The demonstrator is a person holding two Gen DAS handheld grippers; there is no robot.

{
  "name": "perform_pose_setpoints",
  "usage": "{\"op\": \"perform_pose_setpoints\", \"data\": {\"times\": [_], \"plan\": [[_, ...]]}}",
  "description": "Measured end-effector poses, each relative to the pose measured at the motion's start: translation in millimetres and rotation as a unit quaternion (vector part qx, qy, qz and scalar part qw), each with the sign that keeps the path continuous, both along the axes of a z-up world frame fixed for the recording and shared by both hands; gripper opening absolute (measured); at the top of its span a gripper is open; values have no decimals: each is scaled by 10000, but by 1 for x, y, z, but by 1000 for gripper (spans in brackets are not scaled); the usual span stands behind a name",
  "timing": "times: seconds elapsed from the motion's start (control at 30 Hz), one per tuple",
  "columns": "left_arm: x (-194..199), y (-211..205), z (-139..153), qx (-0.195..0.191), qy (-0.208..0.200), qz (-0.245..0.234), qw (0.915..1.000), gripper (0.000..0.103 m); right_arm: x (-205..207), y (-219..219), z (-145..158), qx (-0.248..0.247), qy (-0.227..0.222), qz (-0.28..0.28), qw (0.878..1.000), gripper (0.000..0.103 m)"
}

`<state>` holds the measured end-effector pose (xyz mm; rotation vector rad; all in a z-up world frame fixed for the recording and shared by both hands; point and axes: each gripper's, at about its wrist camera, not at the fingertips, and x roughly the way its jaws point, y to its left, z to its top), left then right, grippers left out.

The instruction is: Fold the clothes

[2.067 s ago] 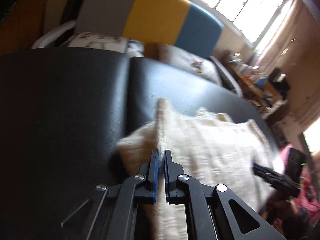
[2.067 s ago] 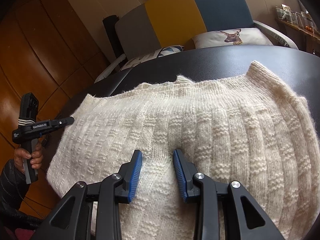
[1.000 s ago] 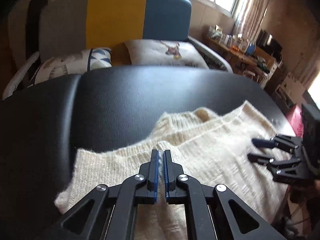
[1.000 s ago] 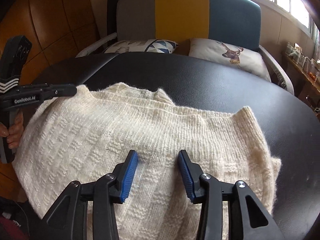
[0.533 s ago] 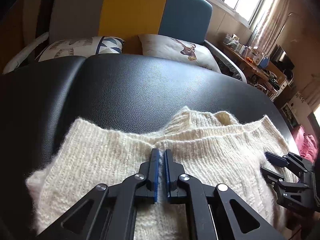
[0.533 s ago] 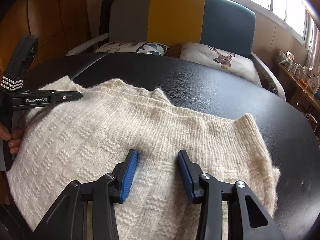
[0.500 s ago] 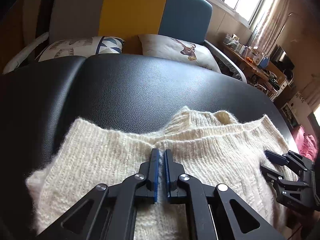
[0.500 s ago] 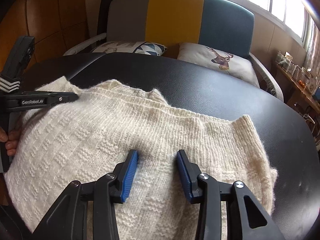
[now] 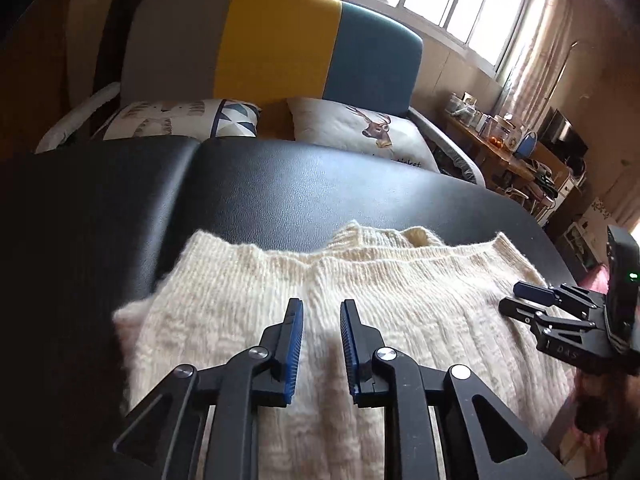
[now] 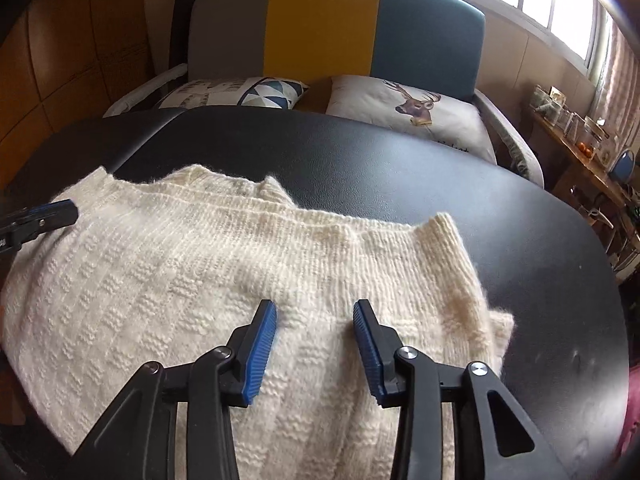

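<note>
A cream knitted sweater (image 9: 400, 300) lies spread on a black padded table (image 9: 280, 196), near the front edge, with its neck part pointing to the far side. In the right wrist view the same sweater (image 10: 180, 272) covers the left and middle part of the table (image 10: 520, 240), and its right corner is folded a little over itself.

The left gripper (image 9: 321, 322) is above the sweater, about in the middle of the cloth. Its jaws stand a little apart (the gap is narrow) and nothing is between them. In the right wrist view only the tip of the left gripper (image 10: 48, 216) shows at the left edge, over the left shoulder of the sweater.

The right gripper (image 10: 315, 320) is also over the sweater, nearer to its right side. Its jaws stand wide apart and they hold nothing. In the left wrist view the right gripper (image 9: 516, 298) is at the right border of the sweater.

Behind the table stands a sofa (image 9: 280, 44) with grey, yellow and blue parts, and on it a patterned cushion (image 9: 180, 120) and a deer cushion (image 9: 360, 128). At the far right is a cluttered wooden shelf (image 9: 504, 148).
</note>
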<state>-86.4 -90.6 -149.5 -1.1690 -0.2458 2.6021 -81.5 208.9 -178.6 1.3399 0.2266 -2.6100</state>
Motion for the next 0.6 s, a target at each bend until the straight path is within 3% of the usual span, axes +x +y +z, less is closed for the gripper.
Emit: {"op": "perform_pose_setpoints", "data": {"times": [0.17,0.37,0.5,0.6], "plan": [[26,-4,-18,-234,-39,-139,9996,24,22,-1,-3,-30,-369,-73,9993,43],[32,-14,-18,-184,-122,-172,9996,27,63,-16,5,212,-138,92,9996,44],[53,-7,-3,-289,131,-203,9993,28,79,-4,24,-35,96,26,9999,42],[72,3,4,-508,426,-334,9972,37,93,20,36,-445,160,-229,9986,43]]}}
